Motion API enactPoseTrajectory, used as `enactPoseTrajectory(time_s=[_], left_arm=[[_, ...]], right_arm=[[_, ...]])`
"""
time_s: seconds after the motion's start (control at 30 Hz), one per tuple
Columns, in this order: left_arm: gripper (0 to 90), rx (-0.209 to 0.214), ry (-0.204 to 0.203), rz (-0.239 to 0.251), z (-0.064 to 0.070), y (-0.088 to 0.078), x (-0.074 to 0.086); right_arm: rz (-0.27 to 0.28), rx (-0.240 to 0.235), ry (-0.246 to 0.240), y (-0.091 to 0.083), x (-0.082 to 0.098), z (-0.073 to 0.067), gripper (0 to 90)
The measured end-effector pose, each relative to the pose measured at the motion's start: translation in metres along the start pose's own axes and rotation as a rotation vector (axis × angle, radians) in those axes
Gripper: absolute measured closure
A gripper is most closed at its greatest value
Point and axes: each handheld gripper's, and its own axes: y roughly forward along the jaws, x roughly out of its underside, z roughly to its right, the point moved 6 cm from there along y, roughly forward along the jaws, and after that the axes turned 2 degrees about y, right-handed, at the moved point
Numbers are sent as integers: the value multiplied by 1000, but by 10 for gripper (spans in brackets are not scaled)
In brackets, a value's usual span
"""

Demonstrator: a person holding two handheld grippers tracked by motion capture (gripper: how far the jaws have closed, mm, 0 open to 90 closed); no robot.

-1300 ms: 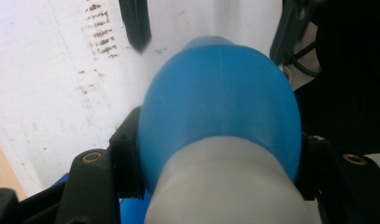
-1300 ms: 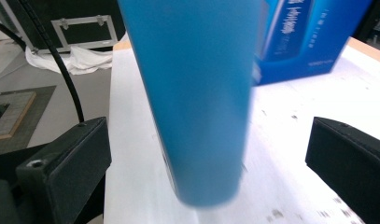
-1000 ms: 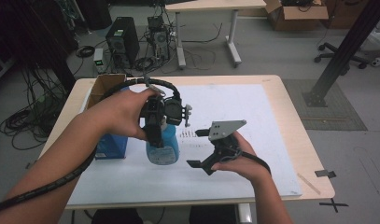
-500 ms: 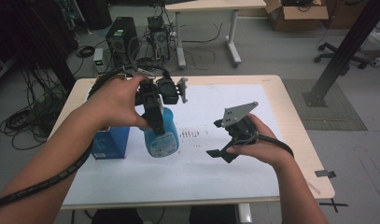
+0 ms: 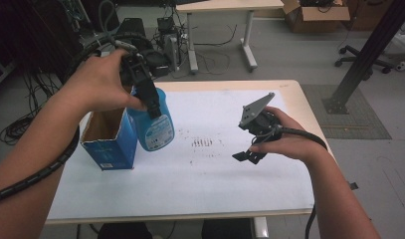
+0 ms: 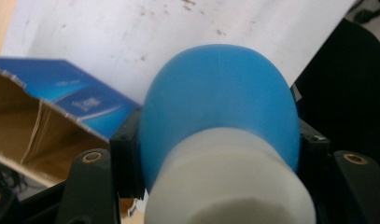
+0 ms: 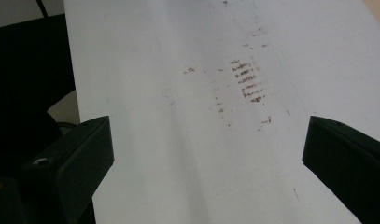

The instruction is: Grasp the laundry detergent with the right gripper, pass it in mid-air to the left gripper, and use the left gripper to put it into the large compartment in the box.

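A blue bottle with a white cap hangs above the table, and my left gripper is shut on its upper part. In the left gripper view the two black jaws press on both sides of the blue bottle. The bottle's lower end hangs beside an open blue carton, whose brown inside shows. To the right, my right gripper is held above the white sheet. Its jaws stand wide open with nothing between them.
A white paper sheet covers the wooden table. Brown smudges mark its middle. Behind the table are cables, a computer tower and another desk. A black post rises at the right.
My left hand has lifted the blue bottle up and to the left, beside the open carton. My right hand has risen and shifted right, its jaws still open.
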Motion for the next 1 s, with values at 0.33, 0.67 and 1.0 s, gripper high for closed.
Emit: enactPoseTrajectory(time_s=[0.33, 0.67, 1.0], left_arm=[[378, -37, -295, 59, -34, -27, 9], [379, -51, -477, 12, -59, -41, 23], [379, -73, -628, 3, -82, -52, 39]], right_arm=[[-11, -8, 9, 1, 1, 4, 21], [-48, -10, 2, 0, 2, 12, 23], [-60, -16, -9, 2, -2, 14, 24]])
